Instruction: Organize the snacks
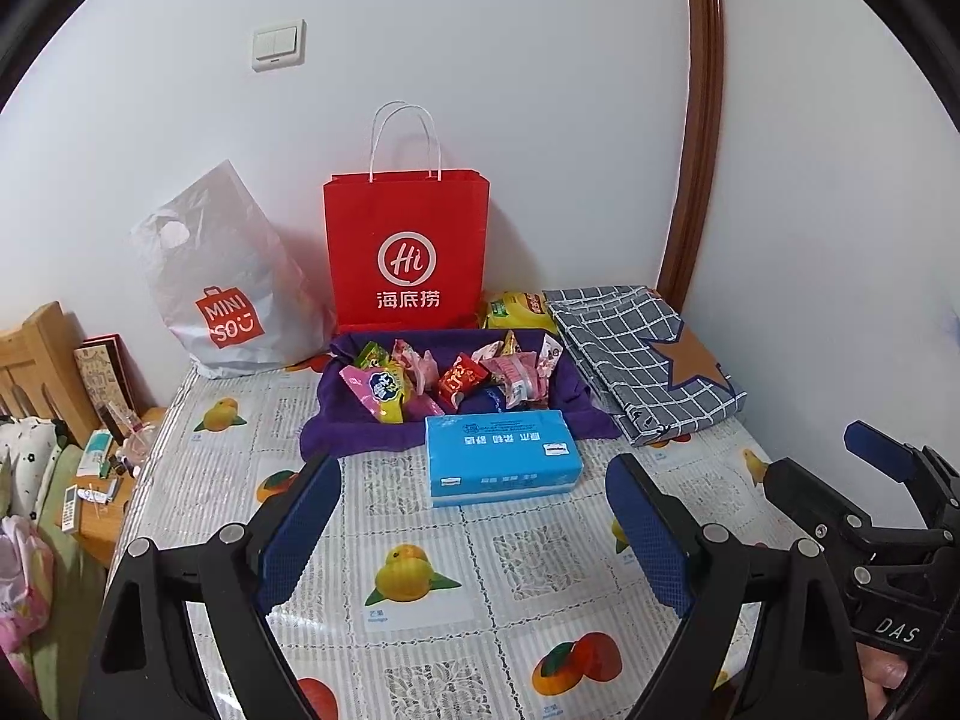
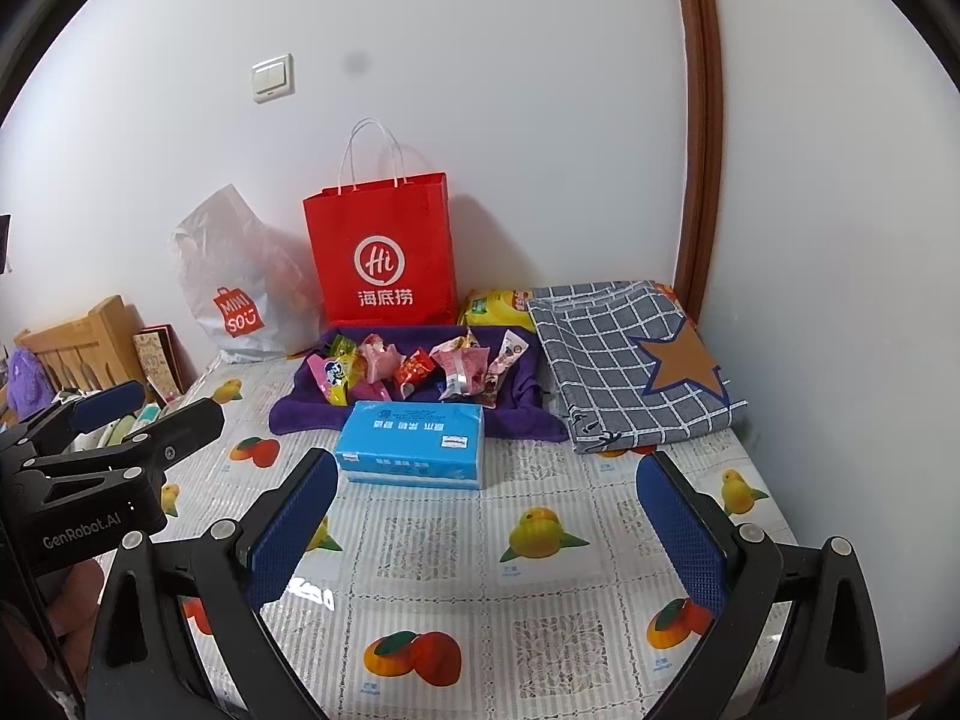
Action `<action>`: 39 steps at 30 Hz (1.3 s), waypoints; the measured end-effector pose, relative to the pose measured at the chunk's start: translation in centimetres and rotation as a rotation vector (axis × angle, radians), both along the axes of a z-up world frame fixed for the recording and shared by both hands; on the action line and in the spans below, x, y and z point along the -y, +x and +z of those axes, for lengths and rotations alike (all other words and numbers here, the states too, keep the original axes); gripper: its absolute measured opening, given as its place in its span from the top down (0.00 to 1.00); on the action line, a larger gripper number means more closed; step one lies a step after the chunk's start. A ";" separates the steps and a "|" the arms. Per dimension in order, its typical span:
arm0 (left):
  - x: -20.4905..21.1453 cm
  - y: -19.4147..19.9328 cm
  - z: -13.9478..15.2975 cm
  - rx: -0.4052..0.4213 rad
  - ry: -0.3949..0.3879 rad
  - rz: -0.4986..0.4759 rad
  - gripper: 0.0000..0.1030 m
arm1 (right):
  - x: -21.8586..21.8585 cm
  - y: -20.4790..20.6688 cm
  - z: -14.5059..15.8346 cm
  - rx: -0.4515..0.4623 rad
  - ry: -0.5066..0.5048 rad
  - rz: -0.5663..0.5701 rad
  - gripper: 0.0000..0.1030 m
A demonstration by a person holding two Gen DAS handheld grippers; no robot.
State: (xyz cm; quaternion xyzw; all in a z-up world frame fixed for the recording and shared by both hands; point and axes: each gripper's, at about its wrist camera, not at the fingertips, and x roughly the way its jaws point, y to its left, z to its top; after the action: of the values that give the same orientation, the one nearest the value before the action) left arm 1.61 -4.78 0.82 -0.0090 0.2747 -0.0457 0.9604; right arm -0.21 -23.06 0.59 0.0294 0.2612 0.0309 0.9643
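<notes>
Desk: the desk is lying under both claws, wearing a plastic cover printed with fruit pictures and lace squares.
Room: a white wall is standing far ahead of the claws, a light switch is sitting high on it, and a brown wooden frame is running up on the right.
Left claw: the left claw is hovering over the desk with its blue pads spread wide, gripping nothing.
Right claw: the right claw is hovering beside it, also spread wide and gripping nothing.
Snacks: a heap of wrapped snacks is lying on a purple cloth ahead of both claws, beyond the tissue pack; the count is unclear, as they are overlapping.
Tissue pack: one blue tissue pack is resting just ahead of the claws, touching the cloth's near edge.
Bags: two bags are leaning at the wall behind the snacks, one red paper bag and one grey plastic bag to its left.
Yellow packet: one yellow packet is peeking out right of the red bag.
Folded fabric: one checked fabric with a brown star is lying ahead and right of the claws.
Left view only: small bottles and clutter on a wooden shelf far left.
Right view only: a purple plush toy by the wooden headboard.
</notes>
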 end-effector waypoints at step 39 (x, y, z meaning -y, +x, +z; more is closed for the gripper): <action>0.1 -0.2 0.1 0.001 0.004 -0.005 0.13 | 0.0 -0.4 0.3 0.010 0.010 0.003 0.04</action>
State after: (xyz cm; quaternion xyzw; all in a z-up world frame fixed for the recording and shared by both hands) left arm 1.44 -4.90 0.94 -0.0063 0.2744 -0.0476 0.9604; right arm -0.65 -23.07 0.94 0.0337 0.2564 0.0340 0.9654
